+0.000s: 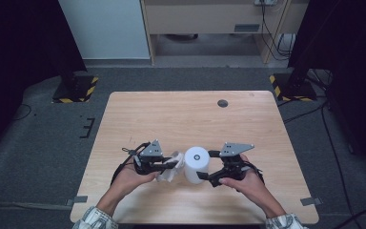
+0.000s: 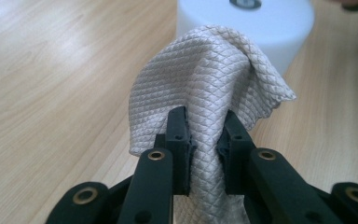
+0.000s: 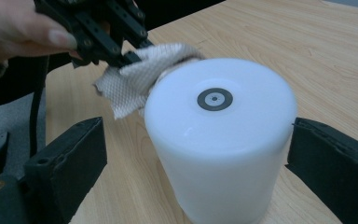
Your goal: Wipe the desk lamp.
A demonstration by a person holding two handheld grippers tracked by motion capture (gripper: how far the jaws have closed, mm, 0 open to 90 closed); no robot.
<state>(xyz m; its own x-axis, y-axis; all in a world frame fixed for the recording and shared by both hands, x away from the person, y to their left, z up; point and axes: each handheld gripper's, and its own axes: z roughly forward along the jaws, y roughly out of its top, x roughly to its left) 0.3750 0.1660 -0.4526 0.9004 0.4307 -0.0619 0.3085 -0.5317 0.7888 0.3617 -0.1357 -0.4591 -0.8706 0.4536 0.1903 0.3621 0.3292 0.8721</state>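
Near my edge of the surface the white tub stands upright, right between my two claws. My left claw pinches the grey cloth tight, and the cloth touches the tub's side near the top. My right claw is spread wide, one jaw on each side of the tub, and I see a gap at both jaws, so it is not squeezing. The tub's long way points straight up. I think the cloth hand is set for the next rub.
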